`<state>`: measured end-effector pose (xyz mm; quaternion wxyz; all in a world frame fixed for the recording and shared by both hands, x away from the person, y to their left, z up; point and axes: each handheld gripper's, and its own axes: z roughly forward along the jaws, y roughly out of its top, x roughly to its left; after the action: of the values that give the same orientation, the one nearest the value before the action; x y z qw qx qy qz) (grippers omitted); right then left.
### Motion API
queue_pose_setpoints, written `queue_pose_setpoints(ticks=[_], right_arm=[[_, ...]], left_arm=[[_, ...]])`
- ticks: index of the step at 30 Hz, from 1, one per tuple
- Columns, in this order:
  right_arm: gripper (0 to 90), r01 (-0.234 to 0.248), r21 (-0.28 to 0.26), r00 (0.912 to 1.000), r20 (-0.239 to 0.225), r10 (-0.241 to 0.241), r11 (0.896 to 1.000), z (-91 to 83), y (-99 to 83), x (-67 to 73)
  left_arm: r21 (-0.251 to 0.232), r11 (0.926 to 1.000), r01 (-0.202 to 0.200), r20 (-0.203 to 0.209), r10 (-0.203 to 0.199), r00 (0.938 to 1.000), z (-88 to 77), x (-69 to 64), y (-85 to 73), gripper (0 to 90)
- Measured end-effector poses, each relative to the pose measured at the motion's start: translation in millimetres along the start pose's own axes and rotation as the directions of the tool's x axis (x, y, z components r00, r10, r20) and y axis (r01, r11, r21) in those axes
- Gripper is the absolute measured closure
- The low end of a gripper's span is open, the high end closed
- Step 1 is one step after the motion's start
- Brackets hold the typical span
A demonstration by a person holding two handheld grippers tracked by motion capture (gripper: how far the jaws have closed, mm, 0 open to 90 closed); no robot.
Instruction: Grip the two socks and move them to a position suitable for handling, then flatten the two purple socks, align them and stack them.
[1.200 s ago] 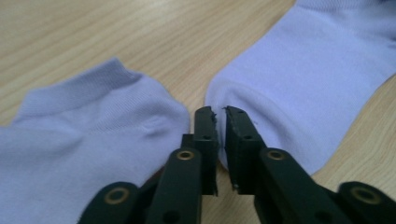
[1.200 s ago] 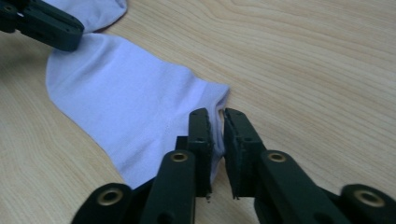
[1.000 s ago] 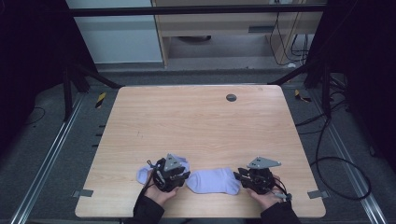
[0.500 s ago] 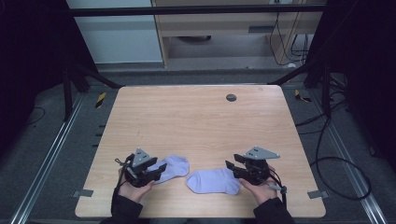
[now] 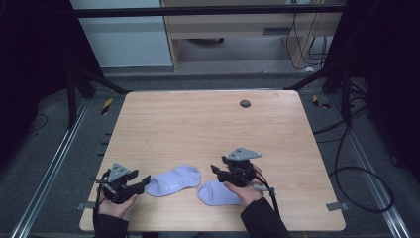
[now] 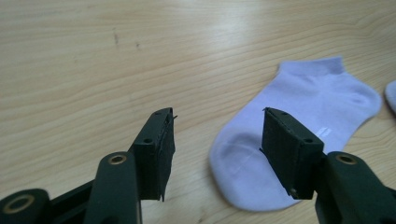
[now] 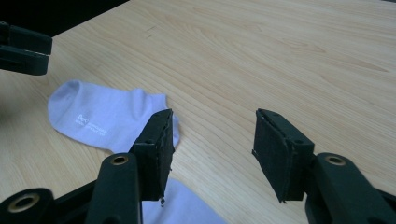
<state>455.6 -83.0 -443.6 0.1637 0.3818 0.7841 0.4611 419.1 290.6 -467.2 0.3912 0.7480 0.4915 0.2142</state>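
Note:
Two pale lilac ankle socks lie flat near the table's front edge. The left sock [image 5: 173, 181] [image 6: 317, 98] [image 7: 102, 116] has its toe end just in front of my left gripper [image 5: 144, 180] [image 6: 217, 116], which is open and holds nothing. The right sock [image 5: 215, 193] [image 7: 182, 205] lies under and in front of my right gripper [image 5: 214, 171] [image 7: 212, 116], also open, hovering over bare wood between the socks. The right sock's edge [image 6: 391, 95] peeks in at the far right of the left gripper view. The left gripper's jaws show at the top left of the right gripper view.
The wooden table [image 5: 208, 124] has a small dark round hole [image 5: 245, 103] near its far edge. Cables [image 5: 356, 163] trail on the floor to the right, and metal rails run along both sides.
My left gripper dragged the left sock leftward, let go and backed off to the left. My right gripper has opened and shifted left, off the right sock's heel end.

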Motion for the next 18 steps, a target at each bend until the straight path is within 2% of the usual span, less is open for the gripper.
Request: queue_pose_setpoints(ticks=[4, 10, 18], right_arm=[[47.6, 0.008, 0.009, 0.9999, -0.009, -0.008, 1.0, 17.7, 4.1, 9.9], [49.5, 0.028, 0.045, 0.9996, -0.005, -0.028, 0.999, 43.6, 5.4, 20.4], [52.1, 0.033, 0.094, 0.9994, -0.006, -0.033, 0.995, 69.8, 3.8, 25.5]], left_arm=[[0.009, 0.9996, 0.028, -0.015, -0.028, 0.9995, 1.8, 7.8, -4.6, 43.6], [0.022, 0.9998, 0.005, -0.022, -0.004, 0.9998, 5.1, 6.7, -7.0, 46.1], [0.056, 0.9984, 0.0, -0.024, 0.002, 0.9997, 13.4, 7.6, -11.5, 50.5]])
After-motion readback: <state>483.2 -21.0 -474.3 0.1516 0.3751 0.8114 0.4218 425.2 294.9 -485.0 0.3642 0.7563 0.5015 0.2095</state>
